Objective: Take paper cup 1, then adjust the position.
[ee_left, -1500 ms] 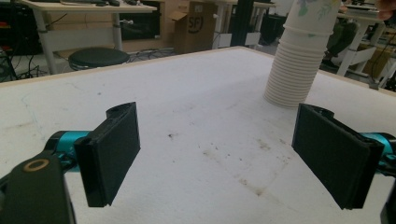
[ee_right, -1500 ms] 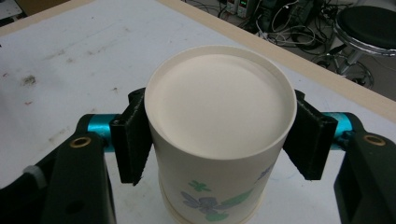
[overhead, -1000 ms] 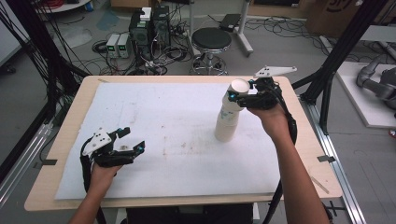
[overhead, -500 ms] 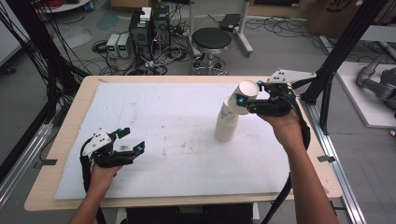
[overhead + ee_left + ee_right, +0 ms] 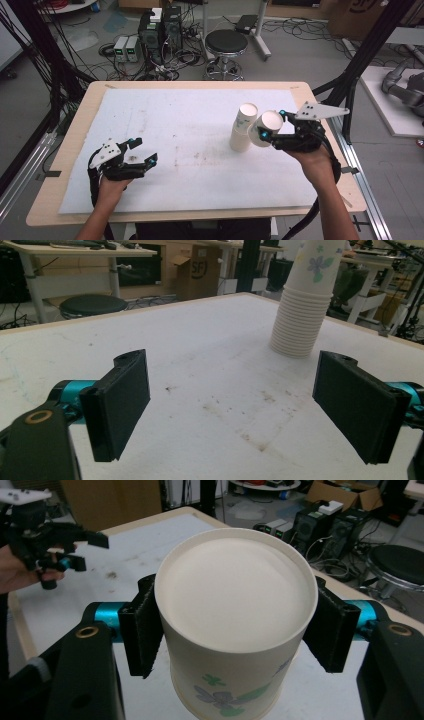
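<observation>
1. Right tool [image 5: 267, 131] – right of centre in high view, held in a hand [image 5: 315, 159] coming up from lower right. Clenched on a single cup [image 5: 266, 128]; cup tipped on its side, mouth toward the camera, off the table [image 5: 60, 135]. In right tool view the two black jaws press opposite sides of the cup [image 5: 235, 620] just below the rim; white inside faces the lens, floral print on the outer wall at bottom of frame. Grey plate on top of the tool, upper right of it.

2. Cup stack [image 5: 243, 127] – centre-right of high view, upright on the white sheet [image 5: 190, 115], just left of the held cup; whether they touch, can't tell. In left tool view the stack [image 5: 305, 300] sits upper right, many nested rims at the base, floral print up top.

3. Left tool [image 5: 142, 151] – lower left of high view, in a hand [image 5: 112, 182] from the bottom edge. Released, jaws spread wide, gripping nothing; low over the sheet, contact w/ it can't tell. In left tool view its own jaws [image 5: 232, 405] stand well apart at left and right, stained sheet between them. Well apart from stack and right tool.

4. Sheet – white, covers most of the table; brown smudges near centre.

5. Bkgd, top of high view: black stool [image 5: 226, 42], floor cables, electronics boxes.
</observation>
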A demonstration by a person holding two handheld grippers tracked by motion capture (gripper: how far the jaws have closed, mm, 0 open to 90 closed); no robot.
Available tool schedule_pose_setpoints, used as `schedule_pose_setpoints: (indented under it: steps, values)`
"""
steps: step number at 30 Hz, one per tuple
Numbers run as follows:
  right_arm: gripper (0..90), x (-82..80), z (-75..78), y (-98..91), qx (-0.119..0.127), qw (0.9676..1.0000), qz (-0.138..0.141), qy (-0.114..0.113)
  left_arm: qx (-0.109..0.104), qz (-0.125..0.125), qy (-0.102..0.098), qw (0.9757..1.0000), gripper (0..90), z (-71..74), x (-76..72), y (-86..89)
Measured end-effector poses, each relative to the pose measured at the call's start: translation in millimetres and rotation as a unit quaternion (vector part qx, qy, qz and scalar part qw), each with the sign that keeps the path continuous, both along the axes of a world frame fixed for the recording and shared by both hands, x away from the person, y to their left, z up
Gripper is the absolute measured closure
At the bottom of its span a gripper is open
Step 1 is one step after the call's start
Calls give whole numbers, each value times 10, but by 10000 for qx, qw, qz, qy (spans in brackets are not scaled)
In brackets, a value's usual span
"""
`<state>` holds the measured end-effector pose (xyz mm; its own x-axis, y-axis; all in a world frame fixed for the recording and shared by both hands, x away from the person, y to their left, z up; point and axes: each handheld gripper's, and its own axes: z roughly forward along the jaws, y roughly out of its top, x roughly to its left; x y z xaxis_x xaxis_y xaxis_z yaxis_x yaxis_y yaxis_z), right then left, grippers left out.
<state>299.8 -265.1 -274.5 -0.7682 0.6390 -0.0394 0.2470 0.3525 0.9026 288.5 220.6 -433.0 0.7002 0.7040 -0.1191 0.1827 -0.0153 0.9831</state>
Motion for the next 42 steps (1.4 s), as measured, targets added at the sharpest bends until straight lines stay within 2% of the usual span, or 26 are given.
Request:
schedule_pose_setpoints:
  steps: [3, 5, 6, 8, 9, 12, 13, 16, 22, 24, 29, 33, 42]
  values:
    - [333, -55, -132, -1, 2, 9999, 105, 100, -121, -107, -11, 9999, 153, 16, -11, -26]
    - [334, -76, -282, 7, -17, 9996, 198, 177, -200, -145, -51, 9997, 149, 25, -20, -45]
    - [334, -76, -282, 7, -17, 9996, 198, 177, -186, -172, -56, 9997, 149, 27, -23, -58]
    - [336, -82, -438, 37, -17, 9991, 302, 288, -161, -208, -51, 9996, 149, 21, -21, -81]
    - [336, -82, -438, 37, -17, 9991, 302, 288, -198, -233, -33, 9995, 149, 15, -18, -86]
    - [337, -74, -584, 101, -89, 9984, 424, 368, -187, -215, -38, 9996, 148, 19, -10, -89]
    - [337, -60, -662, 157, -155, 9976, 493, 464, -193, -222, -42, 9996, 147, 23, -8, -84]
    - [338, -51, -730, 233, -210, 9970, 555, 497, -206, -174, -70, 9996, 147, 24, -4, -73]
    - [338, -41, -783, 335, -263, 9963, 644, 495, -192, -157, -45, 9997, 148, 21, -12, -50]
    - [338, -24, -803, 390, -306, 9957, 756, 430, -223, -174, -55, 9996, 148, 24, -12, -55]
    - [338, -19, -809, 436, -323, 9950, 826, 461, -241, -335, -77, 9991, 148, 32, -14, -85]
    - [338, -5, -813, 455, -308, 9945, 885, 470, -179, -446, -50, 9988, 147, 25, 0, -122]
    - [337, -8, -814, 497, -271, 9942, 930, 474, -160, -786, -75, 9968, 148, 43, -6, -211]
